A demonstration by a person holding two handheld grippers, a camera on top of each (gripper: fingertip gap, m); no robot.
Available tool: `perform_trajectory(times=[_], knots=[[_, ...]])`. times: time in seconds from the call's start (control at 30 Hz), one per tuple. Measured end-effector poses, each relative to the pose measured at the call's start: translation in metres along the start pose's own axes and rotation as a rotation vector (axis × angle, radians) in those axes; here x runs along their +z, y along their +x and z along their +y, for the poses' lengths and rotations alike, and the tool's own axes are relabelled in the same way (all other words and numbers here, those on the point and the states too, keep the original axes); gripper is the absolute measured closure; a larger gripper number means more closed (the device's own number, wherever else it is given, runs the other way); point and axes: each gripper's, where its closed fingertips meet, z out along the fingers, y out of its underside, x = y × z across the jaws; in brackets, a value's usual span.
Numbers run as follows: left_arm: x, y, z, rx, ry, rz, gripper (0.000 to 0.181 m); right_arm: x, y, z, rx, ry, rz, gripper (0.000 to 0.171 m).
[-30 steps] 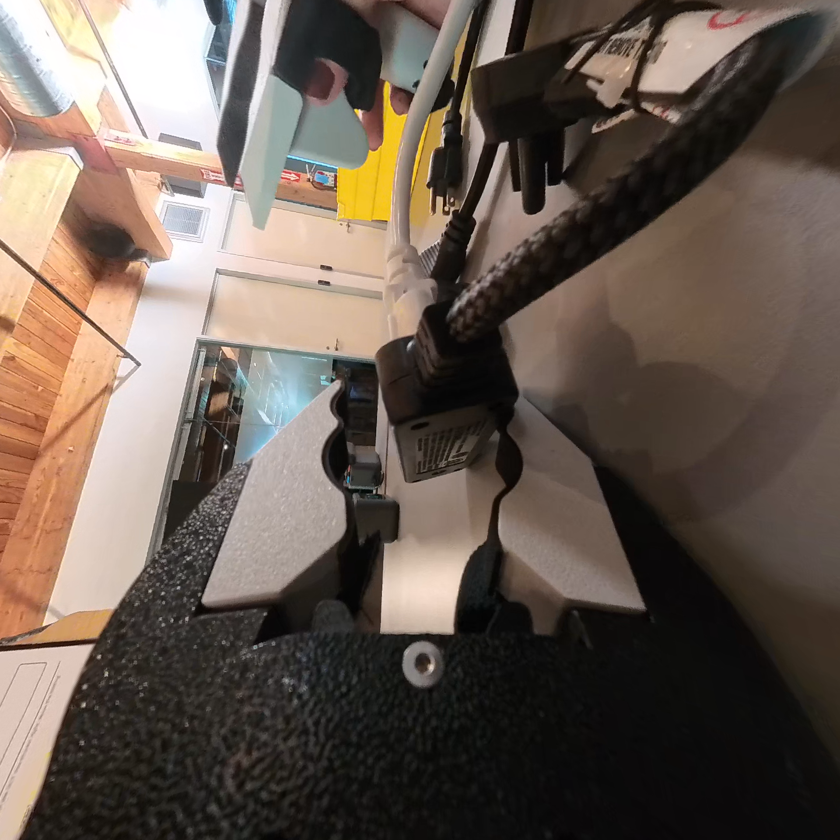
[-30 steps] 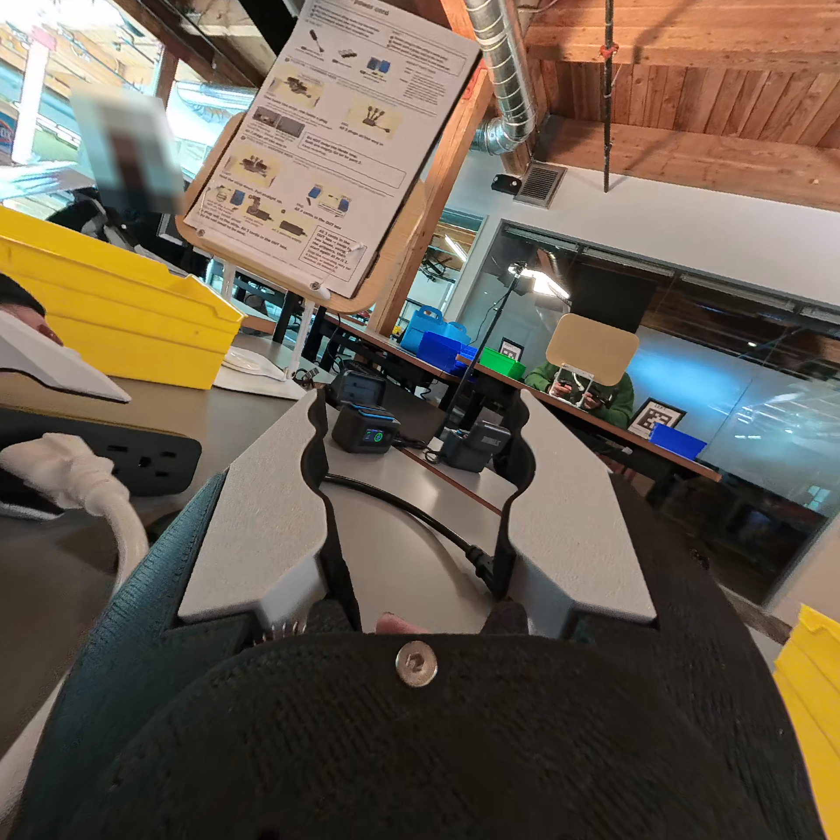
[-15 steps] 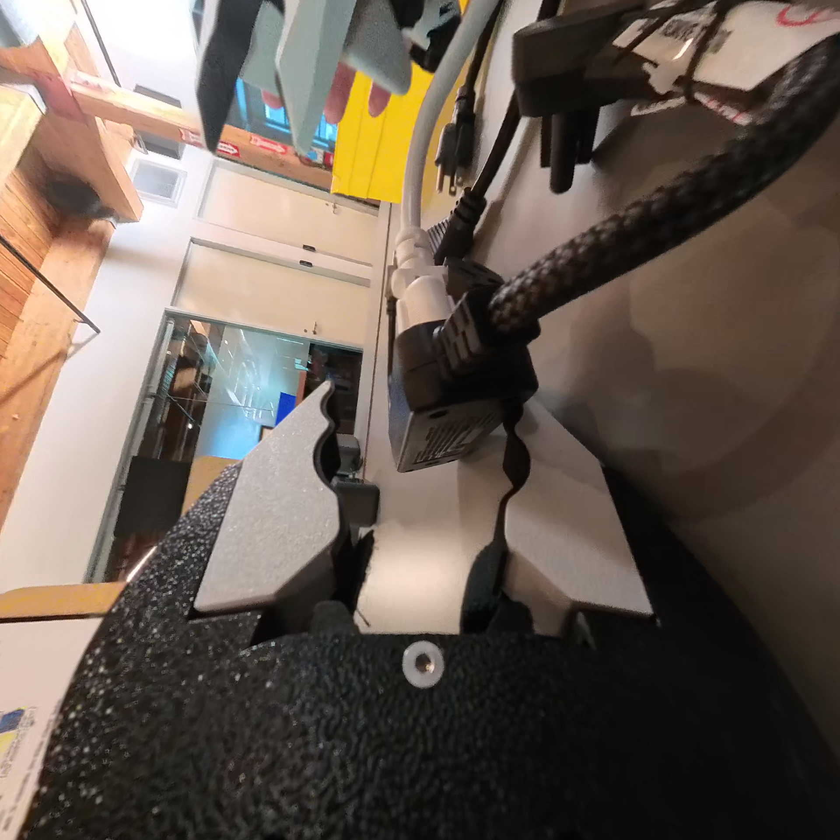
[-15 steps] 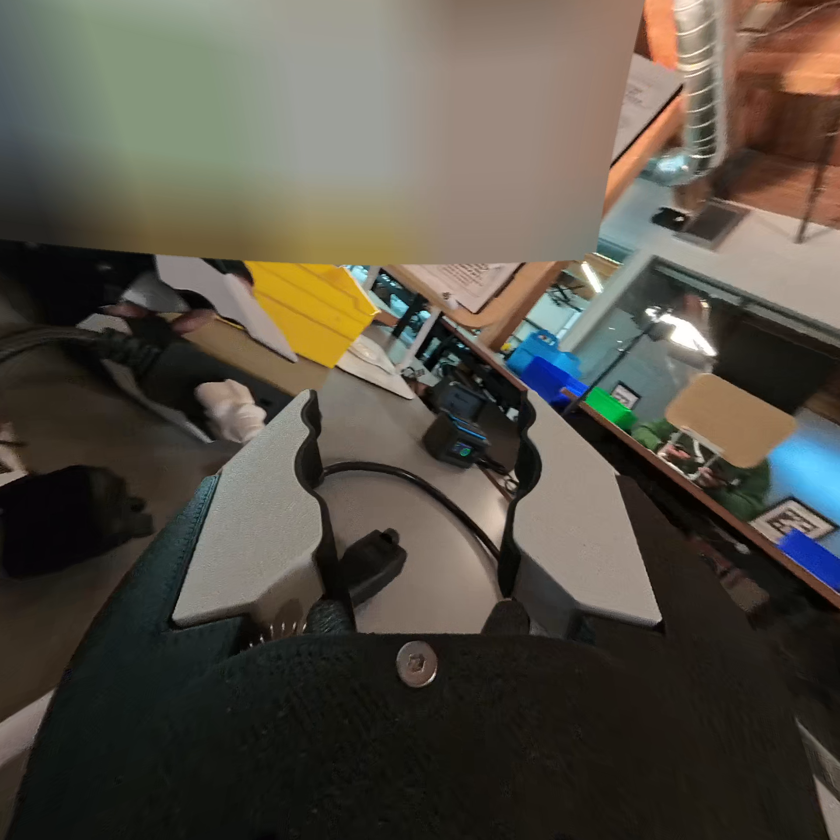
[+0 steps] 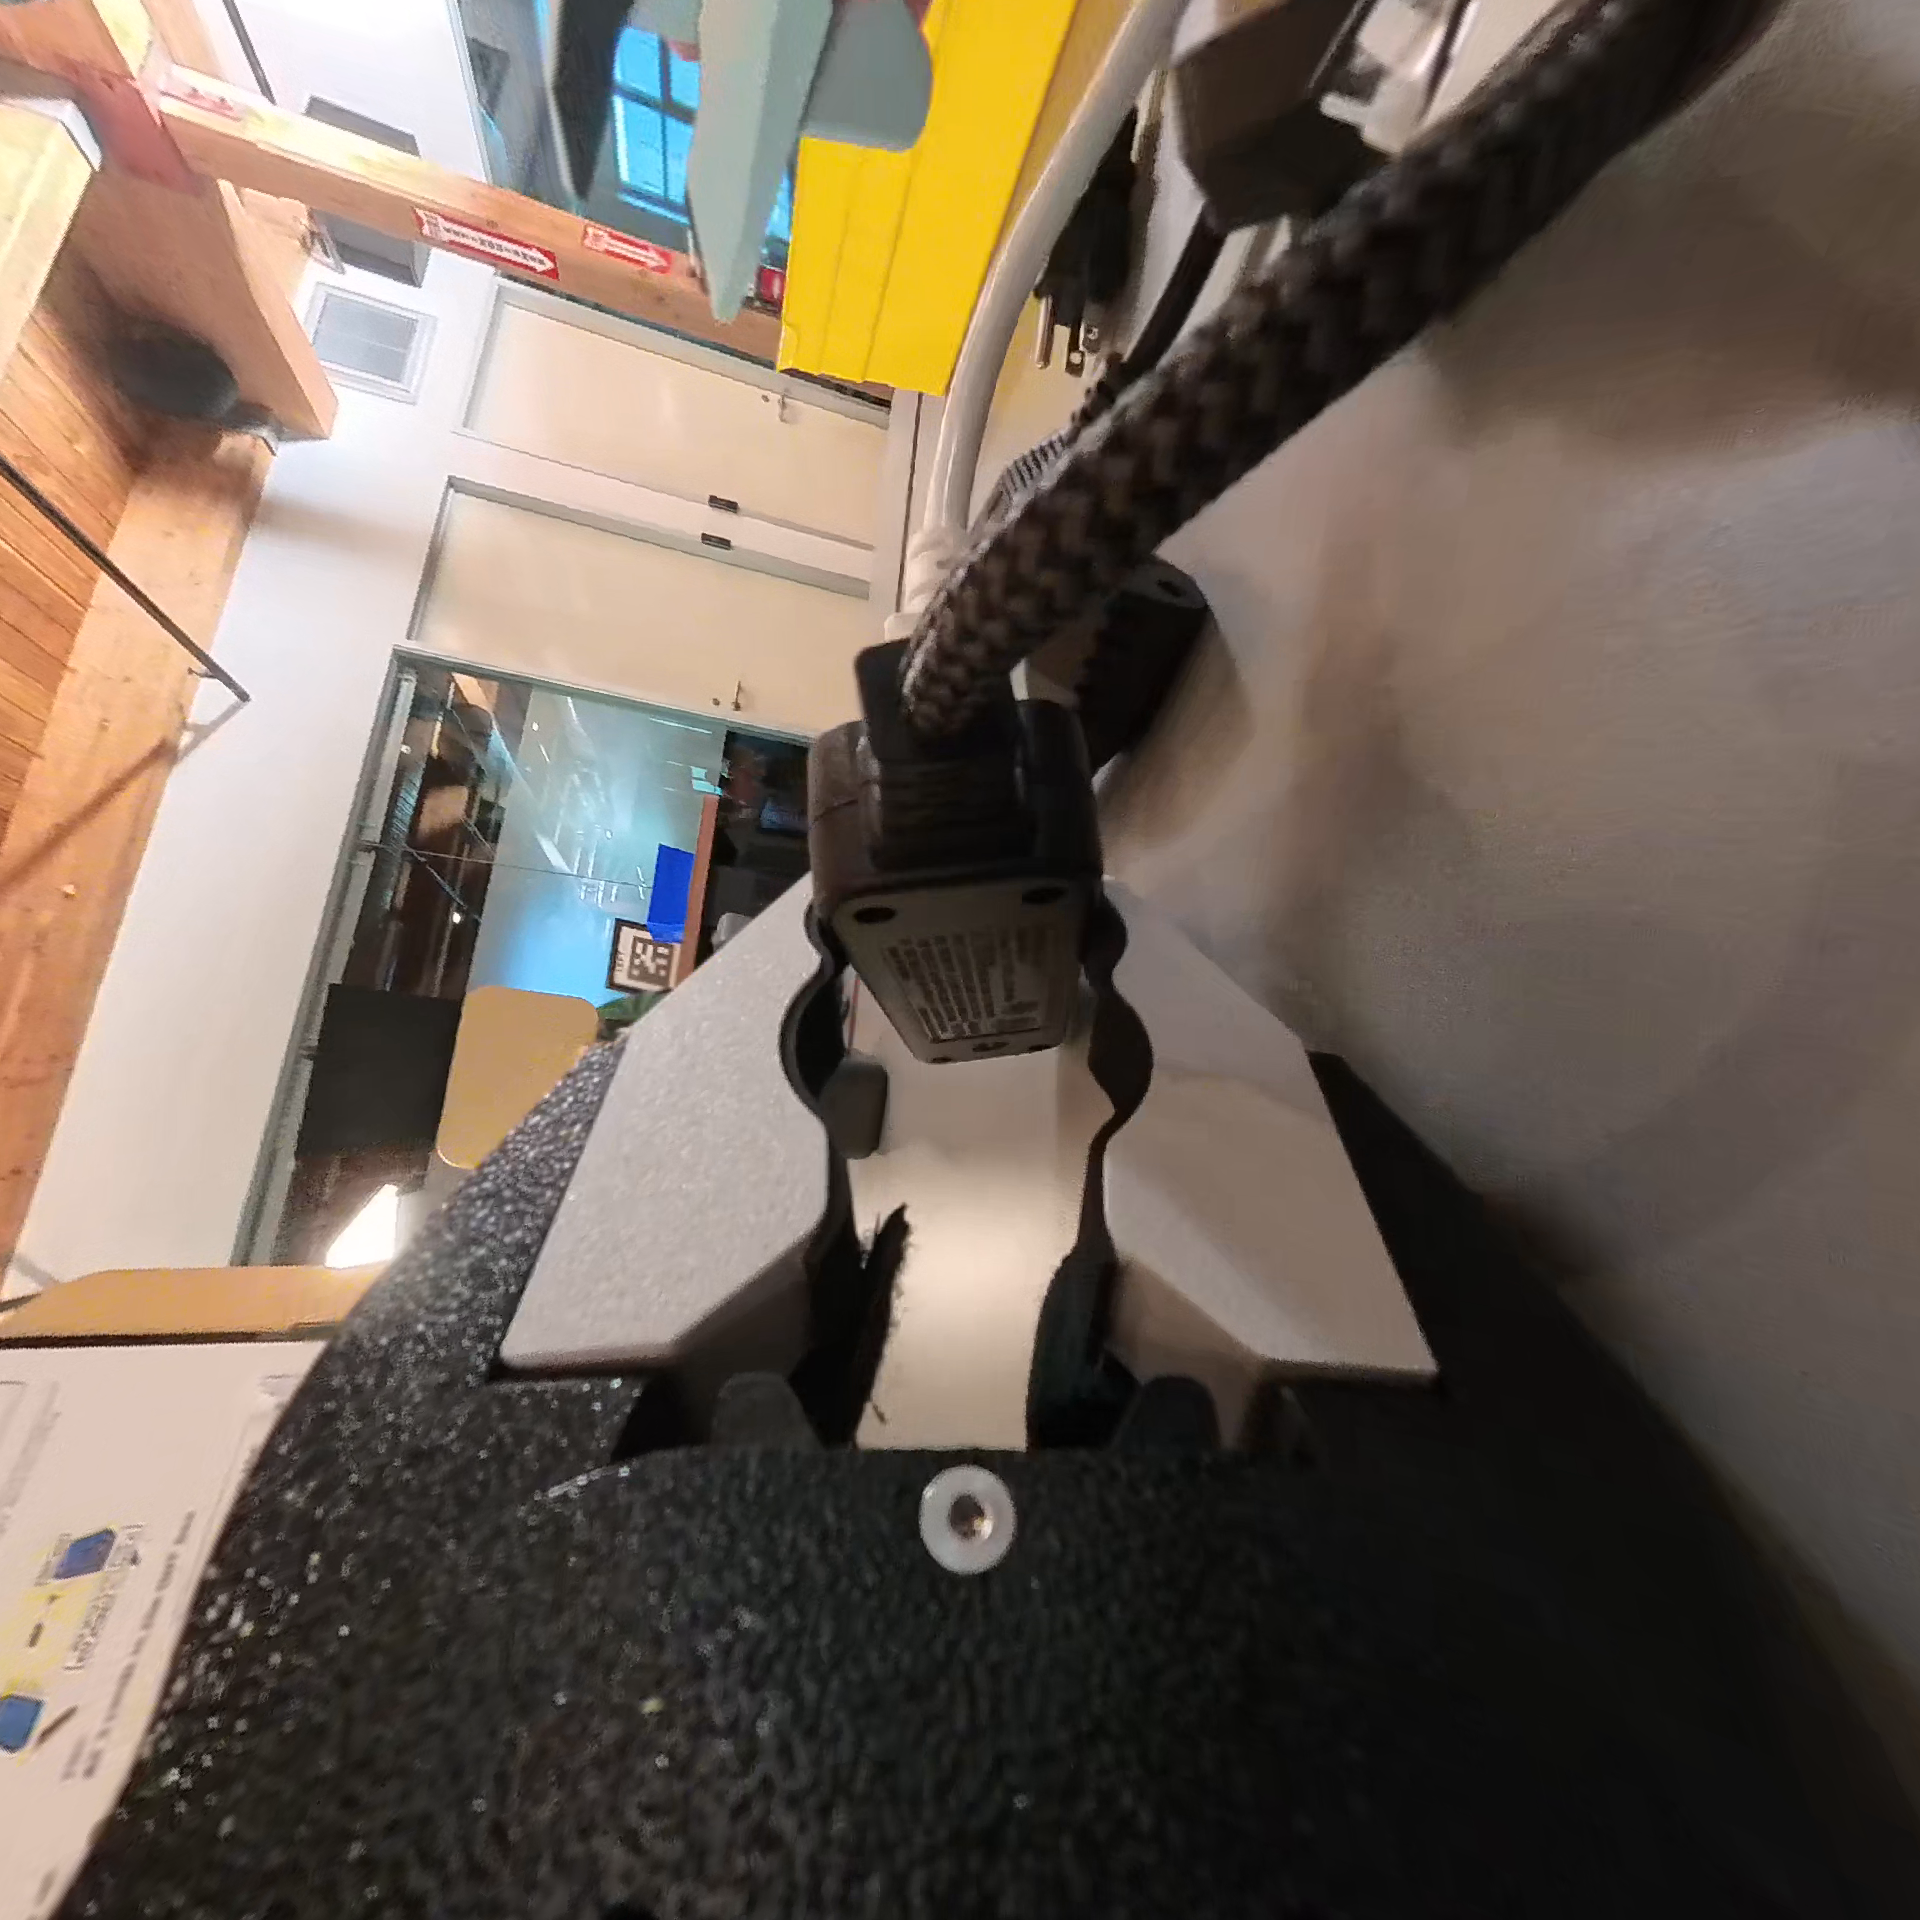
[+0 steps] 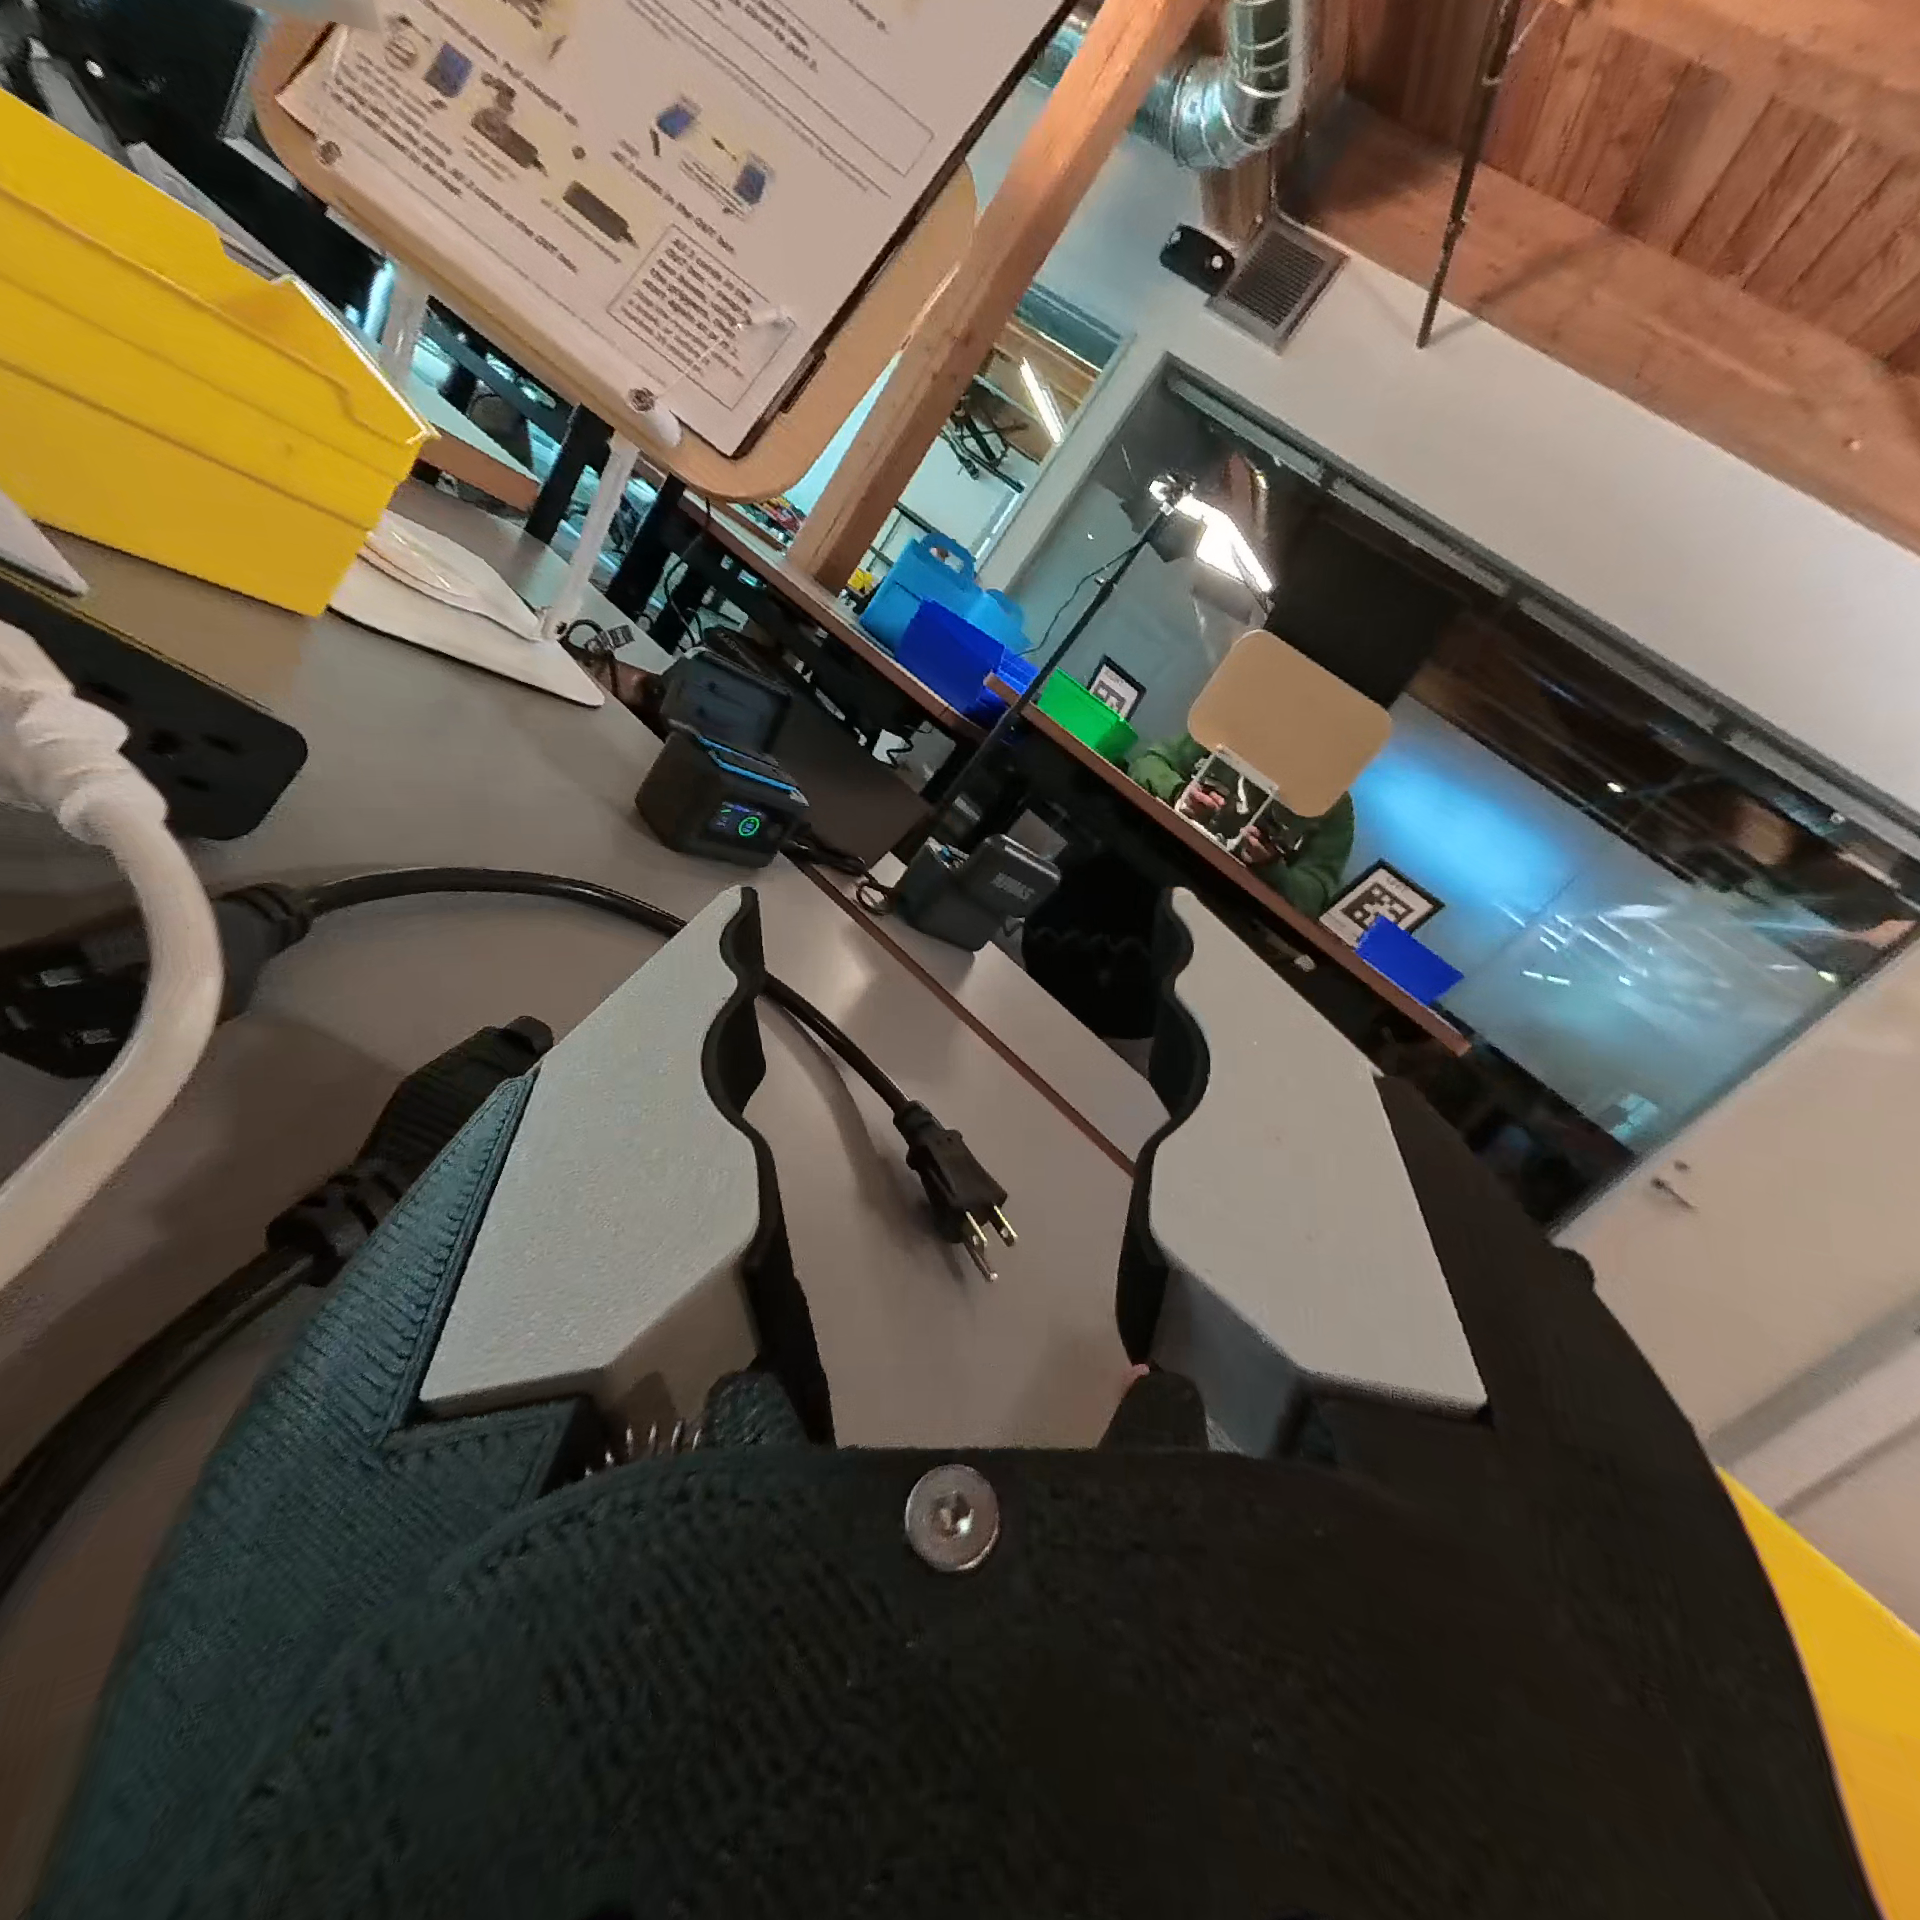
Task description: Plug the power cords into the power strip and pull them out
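In the left wrist view, my left gripper is turned on its side. Its fingertips press on both sides of the black power strip's end, where a thick braided cord enters. A white cord is plugged in beyond it. In the right wrist view, my right gripper is open and empty, low over the table. A loose black three-prong plug lies on the table between its fingers, touching neither. The power strip and the white plug sit at the left.
A yellow bin and an instruction board on a stand stand behind the strip. Dark battery devices sit at the table's far edge. Another black cord end lies beside my right gripper's left finger. More loose plugs lie past the strip.
My left gripper moved forward and its fingers narrowed onto the power strip's end. My right gripper swung away from the strip and now hangs over the loose black plug.
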Motion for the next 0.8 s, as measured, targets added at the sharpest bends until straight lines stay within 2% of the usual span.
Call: perform_trajectory(times=[0.17,0.5,0.8], knots=[[-0.002,-0.011,-0.004,-0.092,0.027,-0.028,0.139,0.001,-0.005,-0.002,0.02,0.014,-0.018,0.097],[-0.009,-0.029,-0.009,-0.419,0.147,0.001,0.139,0.002,-0.01,-0.001,0.041,0.018,-0.045,0.097],[-0.009,-0.029,-0.009,-0.379,0.156,-0.002,0.139,0.001,-0.021,-0.007,0.024,0.045,-0.101,0.097]])
